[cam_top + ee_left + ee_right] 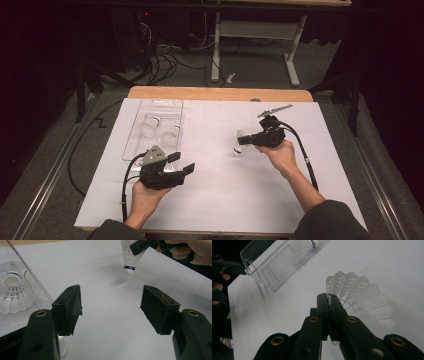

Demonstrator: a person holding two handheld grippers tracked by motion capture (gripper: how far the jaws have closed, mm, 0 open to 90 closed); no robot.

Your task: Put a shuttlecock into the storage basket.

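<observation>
A white shuttlecock (238, 146) hangs cork down just above the white sheet, right of centre, with my right gripper (243, 141) shut on its feather rim. In the right gripper view the jaws (329, 298) pinch the edge of the skirt (359, 297). My left gripper (182, 162) rests open and empty at the front left, near the clear tray (131, 142). The left gripper view shows its jaws (112, 307) spread wide, with the held shuttlecock (129, 258) ahead. Two more shuttlecocks (149, 126) (171, 135) lie in the tray.
The white sheet (220, 200) covers most of the wooden table (220, 93). Cables trail from both grippers toward the front. Beyond the far edge lie floor cables and the legs of a white desk frame (216, 55).
</observation>
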